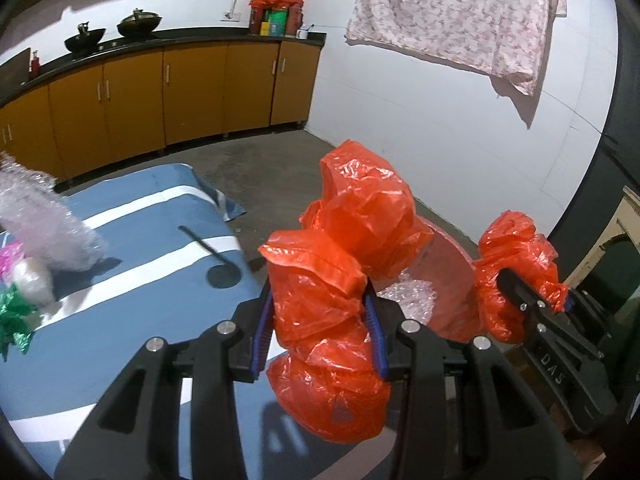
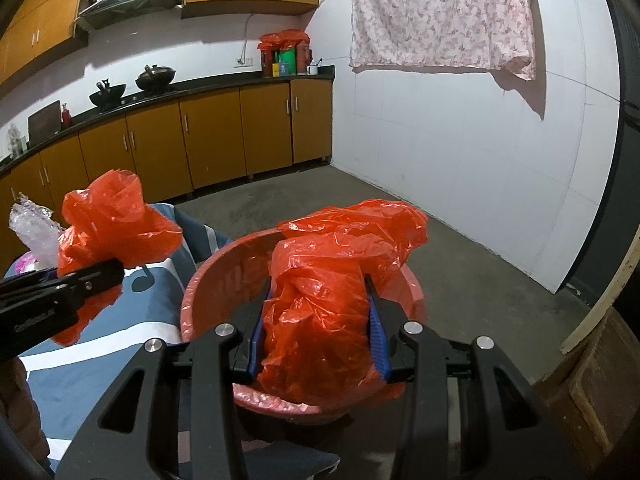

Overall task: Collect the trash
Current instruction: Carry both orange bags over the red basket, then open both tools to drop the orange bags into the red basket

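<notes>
Black left gripper (image 1: pixel 320 332), blue-padded jaws, silver screws.

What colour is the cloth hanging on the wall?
The cloth is white with small pink flowers, clearest in the right wrist view.

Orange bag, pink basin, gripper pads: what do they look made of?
Orange bag: thin plastic film, glossy; it crinkles and is translucent at the edges. Pink basin: probably moulded plastic, satin finish, with a smooth rolled rim. Gripper pads: blue, ribbed, likely rubber or soft plastic; the look leaves it open.
</notes>
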`<state>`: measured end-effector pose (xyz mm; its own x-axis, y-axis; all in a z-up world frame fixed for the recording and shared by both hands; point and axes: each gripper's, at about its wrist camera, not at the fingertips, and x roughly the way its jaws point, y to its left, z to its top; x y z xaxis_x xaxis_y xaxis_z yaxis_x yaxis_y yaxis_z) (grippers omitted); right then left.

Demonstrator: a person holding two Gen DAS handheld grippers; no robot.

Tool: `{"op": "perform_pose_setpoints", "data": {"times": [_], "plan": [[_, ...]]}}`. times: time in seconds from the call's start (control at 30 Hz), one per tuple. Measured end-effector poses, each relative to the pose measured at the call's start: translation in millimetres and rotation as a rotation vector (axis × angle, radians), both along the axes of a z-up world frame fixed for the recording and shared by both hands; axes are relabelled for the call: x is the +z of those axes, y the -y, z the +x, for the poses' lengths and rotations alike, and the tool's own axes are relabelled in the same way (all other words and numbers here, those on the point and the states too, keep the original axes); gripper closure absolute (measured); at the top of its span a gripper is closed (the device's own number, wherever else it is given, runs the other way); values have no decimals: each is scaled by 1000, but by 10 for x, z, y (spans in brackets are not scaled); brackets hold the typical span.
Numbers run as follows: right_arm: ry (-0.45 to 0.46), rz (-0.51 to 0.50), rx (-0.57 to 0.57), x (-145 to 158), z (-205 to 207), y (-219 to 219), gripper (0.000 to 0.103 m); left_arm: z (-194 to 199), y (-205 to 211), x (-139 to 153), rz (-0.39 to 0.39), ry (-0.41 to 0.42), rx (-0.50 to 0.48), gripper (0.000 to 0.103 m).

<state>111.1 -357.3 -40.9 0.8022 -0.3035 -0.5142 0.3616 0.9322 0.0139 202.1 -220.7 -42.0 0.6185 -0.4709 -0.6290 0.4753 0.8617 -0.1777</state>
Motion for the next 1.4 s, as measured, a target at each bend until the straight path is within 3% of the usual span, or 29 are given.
{"op": "perform_pose_setpoints", "data": {"times": [0.7, 0.8, 1.0, 1.07, 1.13, 1.4], "plan": [[-2, 26, 0, -77, 169, 218, 61, 289, 509, -240, 9, -66, -71, 63], [24, 29, 6, -20, 229, 243, 61, 395, 593, -219, 6, -76, -87, 55], [37, 22, 62, 11, 318, 239, 48, 516, 573, -199, -15, -81, -81, 40], [29, 17, 65, -5, 308, 239, 46, 525, 530, -207, -14, -77, -73, 39], [31, 24, 56, -23, 257, 246, 37, 535, 464, -220, -10, -78, -54, 37], [46, 6, 29, 6, 100, 138, 18, 363, -55, -184, 21, -12, 52, 24]]}}
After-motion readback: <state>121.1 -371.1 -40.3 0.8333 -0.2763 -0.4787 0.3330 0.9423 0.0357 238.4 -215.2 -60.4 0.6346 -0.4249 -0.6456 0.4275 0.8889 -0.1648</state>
